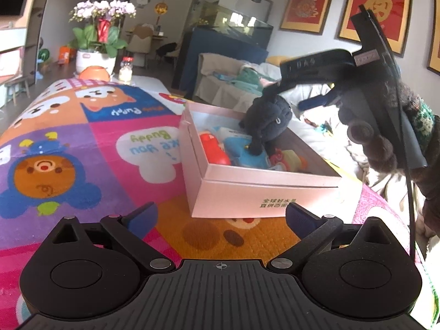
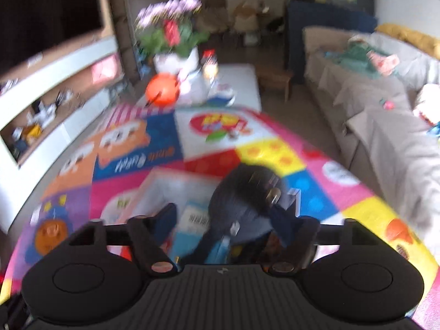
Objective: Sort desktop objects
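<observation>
- Plush toy (image 1: 271,118), dark and soft, hangs over the far right corner of the pink box (image 1: 264,195); its lower end touches the blue item (image 1: 247,156) already lying inside.
- Right gripper (image 1: 286,101) comes down on it from above and from the right edge of the box. In the left wrist view one finger lies along the plush's top and a blue-padded finger stands clear of it to the right, so the grip looks to be loosening, though I cannot tell for sure.
- Right wrist view is blurred: the plush (image 2: 244,200) sits between the blue pads of the right gripper (image 2: 225,220), which appear parted, with the box (image 2: 165,189) directly beneath.
- Left gripper (image 1: 221,216) is spread wide and carries nothing. It hovers over the cartoon mat (image 1: 82,143) at the box's near wall, facing it.
- Key relation: the plush is straight below the right tool and already over the box interior, its long axis running roughly vertical from the fingers down to the contents. The right hand is far nearer; the left is across the box from it.
- Judgement: the next move is likely a release and a lift straight up, letting the plush settle beside the red toy (image 1: 216,148) and the orange-yellow toy (image 1: 288,159).
- Risk: the plush could tip over the far wall.
</observation>
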`<action>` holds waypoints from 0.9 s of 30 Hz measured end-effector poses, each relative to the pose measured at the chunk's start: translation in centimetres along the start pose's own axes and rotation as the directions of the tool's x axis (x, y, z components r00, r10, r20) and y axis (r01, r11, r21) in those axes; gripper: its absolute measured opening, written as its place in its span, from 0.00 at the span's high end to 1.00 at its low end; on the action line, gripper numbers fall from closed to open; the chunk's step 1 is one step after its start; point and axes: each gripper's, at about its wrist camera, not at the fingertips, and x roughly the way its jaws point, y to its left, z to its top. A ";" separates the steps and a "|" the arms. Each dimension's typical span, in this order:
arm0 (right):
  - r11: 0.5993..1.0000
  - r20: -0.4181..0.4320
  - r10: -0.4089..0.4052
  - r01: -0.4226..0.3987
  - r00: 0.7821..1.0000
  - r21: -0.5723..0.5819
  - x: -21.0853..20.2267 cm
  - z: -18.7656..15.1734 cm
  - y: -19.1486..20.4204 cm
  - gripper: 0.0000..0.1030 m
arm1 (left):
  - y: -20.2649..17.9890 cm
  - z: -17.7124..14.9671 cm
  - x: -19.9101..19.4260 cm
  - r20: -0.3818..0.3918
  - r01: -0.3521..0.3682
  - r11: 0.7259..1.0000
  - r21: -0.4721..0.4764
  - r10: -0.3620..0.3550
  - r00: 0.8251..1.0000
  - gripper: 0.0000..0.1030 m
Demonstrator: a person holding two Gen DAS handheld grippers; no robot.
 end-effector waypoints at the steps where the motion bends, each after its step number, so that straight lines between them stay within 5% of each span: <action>1: 1.000 0.024 -0.031 0.031 0.999 0.005 0.0 0.2 0.1 0.16 | 0.0 0.0 0.1 -0.001 0.002 1.000 -0.003 -0.002 1.000 0.01; 4: 0.996 0.041 -0.088 0.088 0.995 -0.001 1.3 0.7 0.7 0.15 | 0.0 -0.1 0.2 -0.005 0.005 1.000 -0.005 -0.006 1.000 0.01; 8: 0.989 -0.040 -0.143 0.141 0.989 -0.043 5.2 1.0 1.5 0.15 | 0.1 0.0 -0.2 0.012 -0.006 1.000 0.002 0.006 1.000 0.01; 10: 0.985 -0.050 -0.161 0.158 0.986 -0.063 5.7 0.8 1.8 0.30 | 0.4 0.0 -0.4 0.018 -0.004 1.000 -0.011 0.004 1.000 0.01; 14: 1.000 -0.030 0.001 0.000 1.000 0.025 2.7 0.7 1.0 0.35 | 0.6 0.0 -0.1 0.015 -0.003 1.000 -0.027 0.003 1.000 0.01; 18: 0.965 0.045 0.229 -0.233 0.972 0.125 0.0 0.2 -0.1 0.31 | 0.3 -0.1 0.1 0.006 -0.001 1.000 -0.015 0.001 1.000 0.01; 23: 0.990 -0.022 0.108 -0.105 0.994 0.097 1.4 -2.1 -0.6 0.20 | 0.2 -0.1 -0.1 0.008 -0.006 1.000 -0.007 0.007 1.000 0.00; 27: 0.985 0.008 0.117 -0.117 0.993 0.124 0.1 -2.7 -1.8 0.17 | 0.0 -0.3 0.4 -0.009 -0.007 1.000 0.000 0.007 1.000 0.00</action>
